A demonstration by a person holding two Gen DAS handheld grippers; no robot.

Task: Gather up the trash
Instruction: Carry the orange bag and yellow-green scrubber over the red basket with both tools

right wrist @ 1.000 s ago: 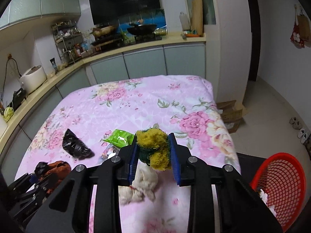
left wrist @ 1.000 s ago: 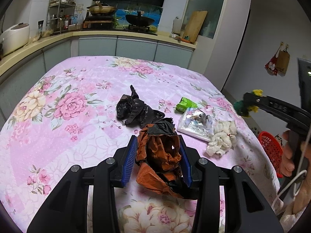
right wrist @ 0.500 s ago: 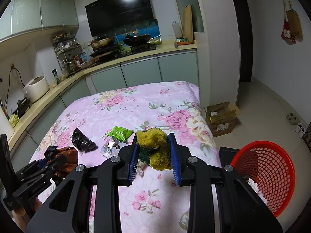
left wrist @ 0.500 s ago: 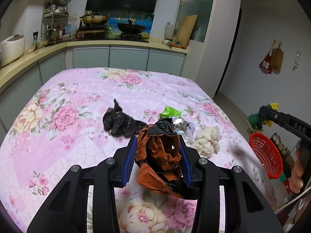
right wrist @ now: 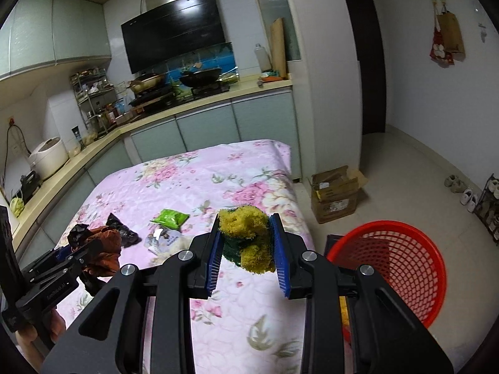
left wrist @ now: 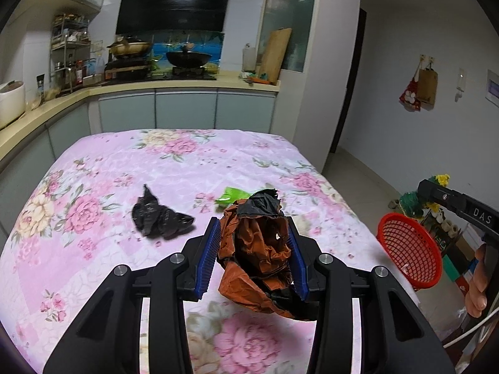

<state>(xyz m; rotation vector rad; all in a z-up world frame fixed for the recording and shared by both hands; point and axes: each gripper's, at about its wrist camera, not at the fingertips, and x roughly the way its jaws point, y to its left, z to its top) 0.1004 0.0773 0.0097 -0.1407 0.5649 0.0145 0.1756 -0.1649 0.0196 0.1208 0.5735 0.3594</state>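
Red basket (right wrist: 402, 268) nearer — beside table edge (right wrist: 304, 233)

Grippers: two, the left gripper (left wrist: 254, 252) and the right gripper (right wrist: 248, 246).
Orange-and-black crumpled bag (left wrist: 259, 249): one.
Yellow-and-green scouring sponge (right wrist: 244, 237): one.
Black crumpled bag (left wrist: 157, 215) on the floral cloth (left wrist: 93, 193): one.
Green packet (right wrist: 170, 218): one.
Silvery printed packet (right wrist: 163, 240): one.
Off-white wad (right wrist: 181, 243), mostly hidden: one.
Red mesh basket (right wrist: 402, 255): one.
Cardboard box (right wrist: 336, 193) on the floor: one.
Wok (right wrist: 199, 76): one.
Rice cooker (right wrist: 48, 157): one.
Cutting board (left wrist: 274, 54): one.
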